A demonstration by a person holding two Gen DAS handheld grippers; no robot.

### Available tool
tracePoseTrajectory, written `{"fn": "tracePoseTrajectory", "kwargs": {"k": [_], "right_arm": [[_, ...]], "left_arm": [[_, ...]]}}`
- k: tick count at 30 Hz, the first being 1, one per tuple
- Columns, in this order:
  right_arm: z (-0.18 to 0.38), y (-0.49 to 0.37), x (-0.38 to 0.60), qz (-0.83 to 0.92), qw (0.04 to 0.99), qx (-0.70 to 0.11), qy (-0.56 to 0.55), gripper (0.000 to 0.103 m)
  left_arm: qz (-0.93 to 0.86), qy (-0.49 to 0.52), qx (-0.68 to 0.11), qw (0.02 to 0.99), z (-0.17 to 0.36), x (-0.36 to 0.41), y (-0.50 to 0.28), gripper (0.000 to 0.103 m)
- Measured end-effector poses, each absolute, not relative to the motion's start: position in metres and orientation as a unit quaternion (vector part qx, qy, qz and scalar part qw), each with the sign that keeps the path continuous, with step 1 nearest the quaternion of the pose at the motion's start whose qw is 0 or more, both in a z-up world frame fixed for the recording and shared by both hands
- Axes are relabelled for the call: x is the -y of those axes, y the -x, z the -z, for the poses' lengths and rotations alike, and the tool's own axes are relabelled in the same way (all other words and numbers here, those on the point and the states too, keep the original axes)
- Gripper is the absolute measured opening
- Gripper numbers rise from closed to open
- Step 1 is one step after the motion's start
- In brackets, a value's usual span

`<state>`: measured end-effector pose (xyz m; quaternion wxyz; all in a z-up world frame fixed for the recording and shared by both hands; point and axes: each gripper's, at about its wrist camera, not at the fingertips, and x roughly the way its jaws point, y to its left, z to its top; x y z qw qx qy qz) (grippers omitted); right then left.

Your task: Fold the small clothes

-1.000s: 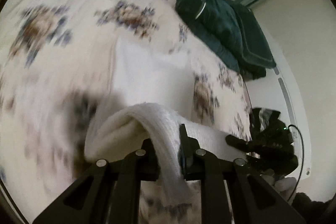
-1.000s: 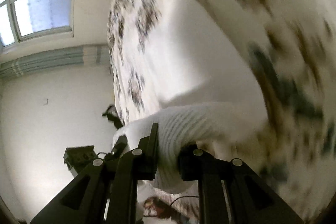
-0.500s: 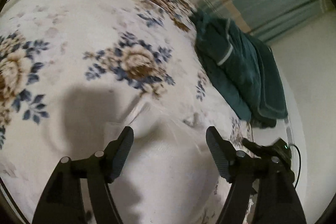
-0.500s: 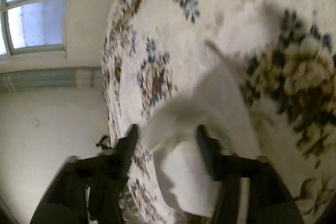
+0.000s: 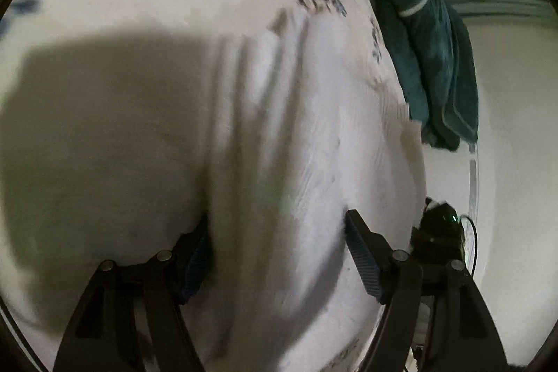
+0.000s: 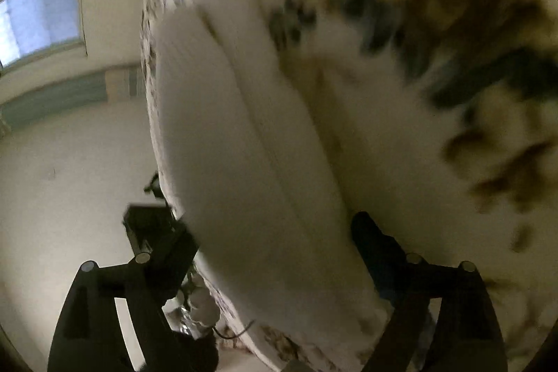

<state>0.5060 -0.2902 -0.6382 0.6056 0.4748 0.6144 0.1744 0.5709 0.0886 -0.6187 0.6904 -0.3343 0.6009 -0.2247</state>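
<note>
A white knitted garment (image 5: pixel 296 145) lies flat on the floral bedspread (image 5: pixel 139 6), blurred by motion. My left gripper (image 5: pixel 277 253) is open, its jaws wide apart just above the cloth and holding nothing. In the right wrist view the same white garment (image 6: pixel 237 145) lies folded near the bed's edge. My right gripper (image 6: pixel 275 250) is open over it, its jaws spread to either side of the cloth and empty.
A dark green garment (image 5: pixel 425 33) lies piled at the far right of the bed. The other gripper's black body (image 5: pixel 439 232) shows beyond the bed edge. A window (image 6: pixel 38 6) and a white wall are at the left in the right wrist view.
A second ago both grippers were shut on the white garment and held it up. They let it go onto the bed, opened wide, and have now dropped closer to the cloth.
</note>
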Motion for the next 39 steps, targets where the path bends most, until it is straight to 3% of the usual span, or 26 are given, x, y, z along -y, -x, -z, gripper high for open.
{"fn": "tracePoseTrajectory", "kwargs": {"k": [1, 2, 3, 7, 10, 16, 21, 28, 30, 32, 33, 35, 39], "right_arm": [[0.643, -0.509, 0.284, -0.18, 0.601, -0.619, -0.473, 0.096], [0.647, -0.512, 0.278, -0.188, 0.597, -0.622, -0.472, 0.097], [0.648, -0.515, 0.273, -0.188, 0.599, -0.621, -0.468, 0.096], [0.641, -0.518, 0.265, -0.197, 0.6, -0.623, -0.461, 0.053], [0.624, -0.511, 0.261, -0.187, 0.608, -0.629, -0.448, 0.041], [0.59, -0.485, 0.249, -0.201, 0.598, -0.639, -0.44, 0.039], [0.564, -0.43, 0.24, -0.224, 0.583, -0.643, -0.442, 0.039], [0.597, -0.306, 0.227, -0.198, 0.526, -0.699, -0.443, 0.039], [0.61, -0.284, 0.226, -0.186, 0.522, -0.712, -0.431, 0.043], [0.621, -0.272, 0.228, -0.163, 0.523, -0.734, -0.402, 0.054], [0.621, -0.274, 0.226, -0.151, 0.527, -0.742, -0.385, 0.061], [0.615, -0.276, 0.229, -0.133, 0.533, -0.758, -0.352, 0.062], [0.573, -0.299, 0.233, -0.129, 0.58, -0.752, -0.285, 0.062]], "left_arm": [[0.23, 0.329, -0.594, 0.697, 0.615, -0.085, -0.569, 0.068], [0.235, 0.324, -0.587, 0.704, 0.611, -0.082, -0.568, 0.058], [0.239, 0.317, -0.583, 0.709, 0.608, -0.079, -0.567, 0.039], [0.239, 0.332, -0.559, 0.721, 0.587, -0.085, -0.56, 0.032], [0.247, 0.328, -0.555, 0.724, 0.569, -0.084, -0.548, 0.032], [0.239, 0.331, -0.556, 0.724, 0.542, -0.092, -0.52, 0.032], [0.224, 0.344, -0.568, 0.713, 0.525, -0.107, -0.449, 0.032], [0.156, 0.347, -0.641, 0.667, 0.562, -0.108, -0.319, 0.034], [0.132, 0.348, -0.662, 0.65, 0.578, -0.106, -0.298, 0.045], [0.09, 0.34, -0.677, 0.647, 0.581, -0.109, -0.286, 0.051], [0.077, 0.332, -0.673, 0.657, 0.573, -0.11, -0.285, 0.061], [0.071, 0.325, -0.653, 0.68, 0.554, -0.113, -0.289, 0.073], [0.066, 0.286, -0.629, 0.72, 0.524, -0.114, -0.315, 0.074]]}}
